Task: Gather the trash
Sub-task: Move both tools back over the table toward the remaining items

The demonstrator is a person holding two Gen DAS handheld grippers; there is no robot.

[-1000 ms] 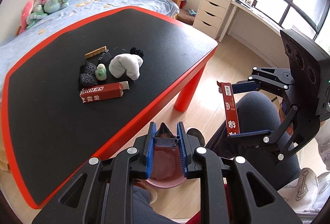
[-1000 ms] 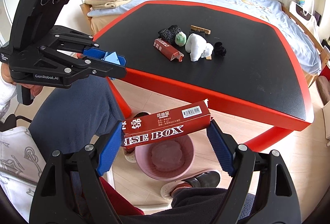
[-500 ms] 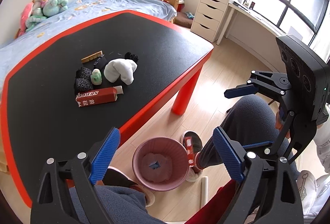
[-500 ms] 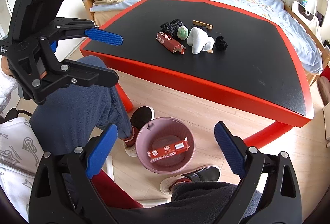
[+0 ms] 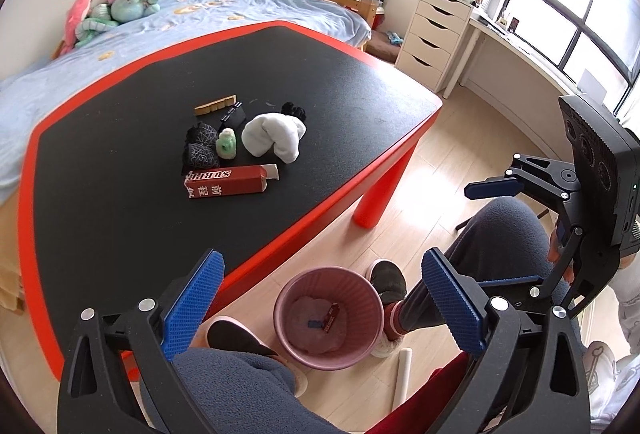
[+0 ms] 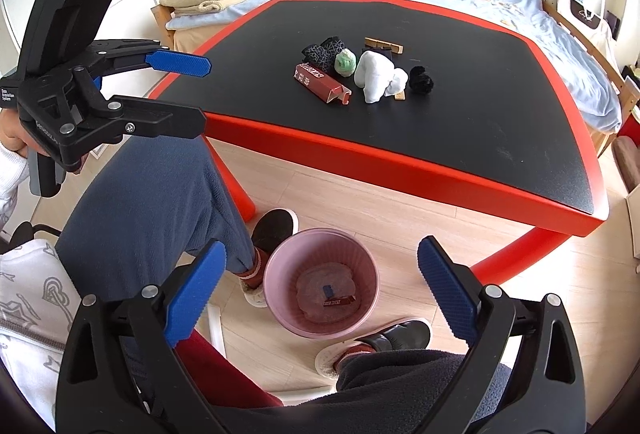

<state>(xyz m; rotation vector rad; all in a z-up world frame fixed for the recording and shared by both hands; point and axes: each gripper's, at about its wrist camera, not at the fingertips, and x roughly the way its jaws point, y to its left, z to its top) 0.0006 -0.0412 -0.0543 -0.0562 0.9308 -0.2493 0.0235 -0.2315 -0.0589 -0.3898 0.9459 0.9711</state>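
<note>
Both our hand-held grippers, left (image 5: 320, 304) & right (image 6: 322, 288), hang w/ jaws wide apart and empty over the pink bin (image 6: 320, 284) on the floor, which already holds a small red box (image 6: 339, 301) and a blue scrap. Risk from here: the red carton (image 5: 230, 183) on the worktop (image 5: 120, 218) lies right beside socks and a small bottle, so a sloppy reach could grab non-trash or knock things off. The carton is long, flat, one end flap open, so it may crush if squeezed.

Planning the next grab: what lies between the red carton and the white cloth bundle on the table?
Bare black tabletop; left wrist view shows red carton and white cloth bundle apart.
</note>
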